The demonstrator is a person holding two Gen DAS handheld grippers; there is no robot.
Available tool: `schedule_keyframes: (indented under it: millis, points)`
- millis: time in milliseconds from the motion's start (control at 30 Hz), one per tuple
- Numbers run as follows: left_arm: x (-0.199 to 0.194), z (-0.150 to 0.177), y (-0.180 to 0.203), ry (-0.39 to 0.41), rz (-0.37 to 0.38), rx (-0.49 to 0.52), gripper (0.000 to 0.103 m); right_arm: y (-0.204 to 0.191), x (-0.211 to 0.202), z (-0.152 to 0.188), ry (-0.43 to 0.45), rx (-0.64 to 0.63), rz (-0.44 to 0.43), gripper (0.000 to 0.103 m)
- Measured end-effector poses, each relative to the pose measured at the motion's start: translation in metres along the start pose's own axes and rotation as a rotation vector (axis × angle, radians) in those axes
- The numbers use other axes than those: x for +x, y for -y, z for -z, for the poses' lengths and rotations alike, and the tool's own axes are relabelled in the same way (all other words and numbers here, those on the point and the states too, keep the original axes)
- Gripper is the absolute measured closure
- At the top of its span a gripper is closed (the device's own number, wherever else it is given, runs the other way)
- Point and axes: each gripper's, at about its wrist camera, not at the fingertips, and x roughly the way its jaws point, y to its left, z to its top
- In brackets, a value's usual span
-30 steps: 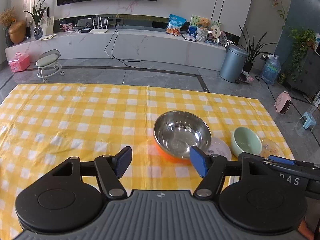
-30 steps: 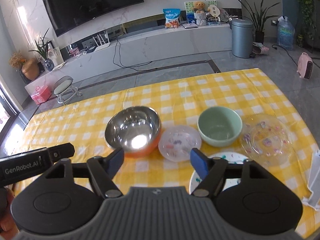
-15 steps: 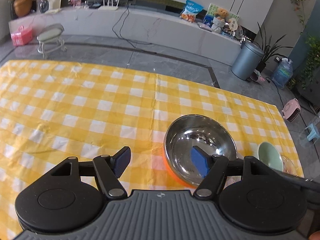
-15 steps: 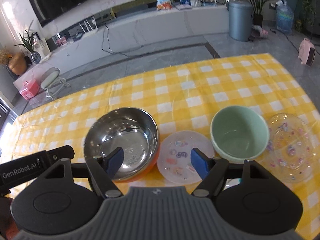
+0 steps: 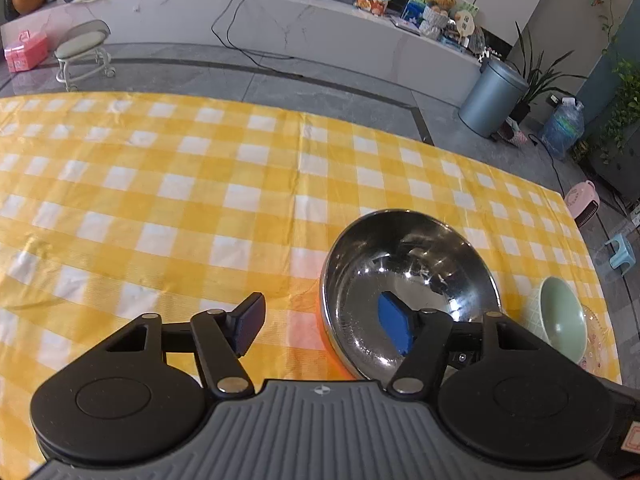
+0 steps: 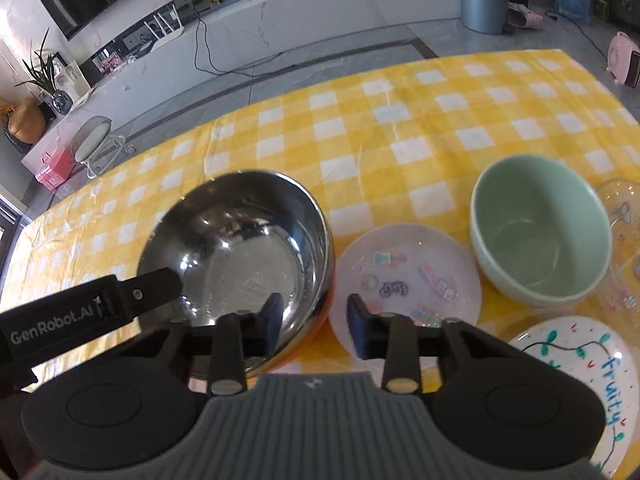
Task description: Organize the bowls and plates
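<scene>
A steel bowl with an orange outside (image 5: 408,280) (image 6: 240,256) sits on the yellow checked tablecloth (image 5: 200,184). My left gripper (image 5: 322,328) is open and straddles the bowl's left rim, its right pad (image 5: 394,328) inside the bowl. My right gripper (image 6: 314,326) is open and straddles the bowl's right rim, its left pad (image 6: 272,320) inside. Right of the steel bowl lie a clear sticker plate (image 6: 408,276), a green bowl (image 6: 540,240) (image 5: 564,326), a clear patterned plate (image 6: 624,248) and a white "fruity" plate (image 6: 576,368).
The table's far edge drops to a grey tiled floor (image 5: 280,80). The left half of the tablecloth is bare in the left wrist view. The left gripper's arm (image 6: 80,316) crosses the lower left of the right wrist view.
Both grippers have moved forward and down onto the steel bowl, each now with one pad inside it. The right gripper's fingers have narrowed somewhat.
</scene>
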Motion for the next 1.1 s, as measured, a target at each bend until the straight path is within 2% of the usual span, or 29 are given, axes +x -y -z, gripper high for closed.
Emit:
schedule_keyframes:
  millis: [133,300,333,400,467,567,733,1100]
  points:
    - [0.012,0.002,-0.001,-0.034,0.013,-0.008,0.038,-0.001,0.003,0.001,0.006,-0.003,-0.019,0.078]
    - [0.018,0.005,-0.001,-0.054,0.025,-0.012,0.062,0.001,0.007,0.0,0.017,-0.011,-0.009,0.086]
    - [0.018,0.005,-0.002,-0.057,0.023,-0.014,0.065,0.001,0.007,0.001,0.018,-0.012,-0.008,0.087]
    - [0.021,0.005,-0.002,-0.063,0.018,-0.015,0.079,0.001,0.007,0.001,0.022,-0.014,-0.009,0.088]
    - [0.021,0.005,-0.002,-0.071,0.013,-0.013,0.087,0.001,0.008,0.0,0.022,-0.011,-0.014,0.088]
    - [0.015,0.006,-0.001,-0.067,0.003,-0.013,0.09,0.001,0.007,0.0,0.006,0.008,-0.013,0.089]
    - [-0.006,0.008,0.004,-0.058,-0.001,0.003,0.091,0.002,-0.003,0.004,-0.014,0.028,-0.029,0.089]
    - [-0.1,0.032,0.016,0.04,0.021,0.014,0.09,-0.002,-0.09,0.039,0.045,0.011,-0.089,0.089]
